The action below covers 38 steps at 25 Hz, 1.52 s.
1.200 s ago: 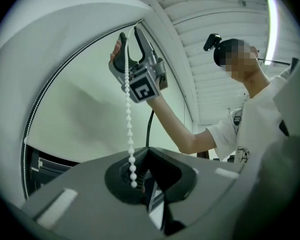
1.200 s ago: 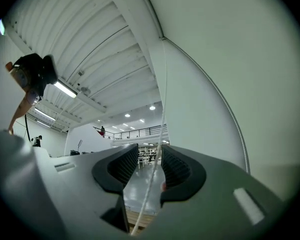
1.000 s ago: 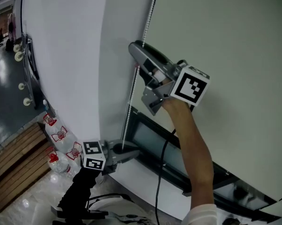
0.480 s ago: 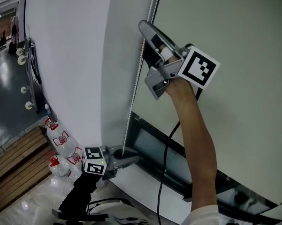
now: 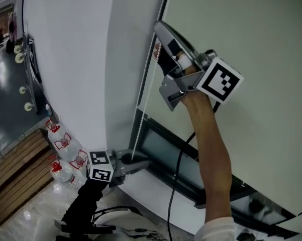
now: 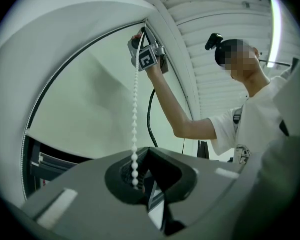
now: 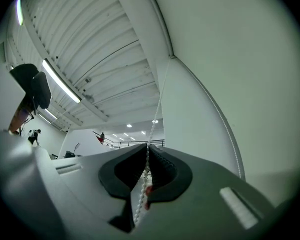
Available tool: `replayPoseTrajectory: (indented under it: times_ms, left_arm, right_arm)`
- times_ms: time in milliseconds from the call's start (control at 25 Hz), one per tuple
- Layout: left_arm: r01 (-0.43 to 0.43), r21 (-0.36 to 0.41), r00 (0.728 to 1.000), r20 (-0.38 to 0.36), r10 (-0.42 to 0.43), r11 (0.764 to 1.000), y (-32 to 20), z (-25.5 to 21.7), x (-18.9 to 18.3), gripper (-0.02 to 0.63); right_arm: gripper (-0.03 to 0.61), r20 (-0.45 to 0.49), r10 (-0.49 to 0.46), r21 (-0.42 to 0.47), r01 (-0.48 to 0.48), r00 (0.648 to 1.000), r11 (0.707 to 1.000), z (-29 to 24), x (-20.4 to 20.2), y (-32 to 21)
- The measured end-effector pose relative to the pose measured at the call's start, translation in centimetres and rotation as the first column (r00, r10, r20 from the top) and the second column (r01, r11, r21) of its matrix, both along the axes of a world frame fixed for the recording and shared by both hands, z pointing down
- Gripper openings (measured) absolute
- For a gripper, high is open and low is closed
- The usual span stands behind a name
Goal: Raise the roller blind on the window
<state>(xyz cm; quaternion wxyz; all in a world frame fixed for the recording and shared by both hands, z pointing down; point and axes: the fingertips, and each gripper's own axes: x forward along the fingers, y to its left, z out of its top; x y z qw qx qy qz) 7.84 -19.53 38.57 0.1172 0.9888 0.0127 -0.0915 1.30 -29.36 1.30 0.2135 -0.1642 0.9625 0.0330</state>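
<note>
1. The right gripper (image 7: 147,151), its jaws having just closed, pinches the bead chain (image 7: 157,104) high up, likely for a downward pull.
2. The left gripper (image 6: 140,156) clamps the chain low down, apparently to tension it.
3. The roller blind (image 5: 251,29) covers most of the window (image 5: 166,152).

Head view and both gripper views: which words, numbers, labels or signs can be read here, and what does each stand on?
No legible text anywhere.
Upper marker cube: black-and-white square pattern only, no letters.
Lower marker cube: square pattern only, no letters.
Bottle labels: red print, too small to read.
Print on the person's shirt: too small and blurred to read.
</note>
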Motion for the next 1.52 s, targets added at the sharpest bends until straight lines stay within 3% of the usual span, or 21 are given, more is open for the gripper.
replayPoseTrajectory:
  times_ms: [360, 720, 1000, 1240, 1320, 1520]
  left_arm:
    - [0.002, 0.020, 1.000, -0.003, -0.002, 1.000, 0.2, 0.9, 0.4, -0.002]
    - [0.012, 0.018, 1.000, -0.020, -0.012, 1.000, 0.0, 0.0, 0.3, -0.002]
    - [0.022, 0.019, 0.999, -0.027, -0.021, 1.000, -0.4, -0.2, 0.1, -0.002]
    - [0.019, 0.033, 0.999, -0.039, -0.018, 0.999, -0.3, -0.7, -0.2, -0.002]
    - [0.017, 0.032, 0.999, -0.039, -0.016, 0.999, -0.2, -0.6, -0.2, -0.002]
    - [0.010, 0.023, 0.999, -0.033, -0.009, 1.000, 0.1, -0.1, -0.2, -0.002]
  right_arm:
    - [0.012, -0.081, 0.007, -0.025, -0.009, 0.997, 1.000, 8.7, -0.2, 2.2]
    - [0.012, -0.145, 0.000, -0.128, -0.019, 0.989, 0.992, 17.4, -0.4, 3.0]
    - [0.012, -0.182, -0.029, -0.179, -0.004, 0.983, 0.984, 21.2, -0.5, 4.1]
    - [0.019, -0.148, -0.050, -0.205, 0.018, 0.988, 0.978, 20.6, 0.0, 4.0]
    - [0.098, -0.157, -0.041, -0.182, 0.012, 0.987, 0.983, 19.5, -0.1, 3.2]
    - [0.137, -0.096, -0.042, -0.146, 0.028, 0.995, 0.989, 13.7, 0.2, 0.9]
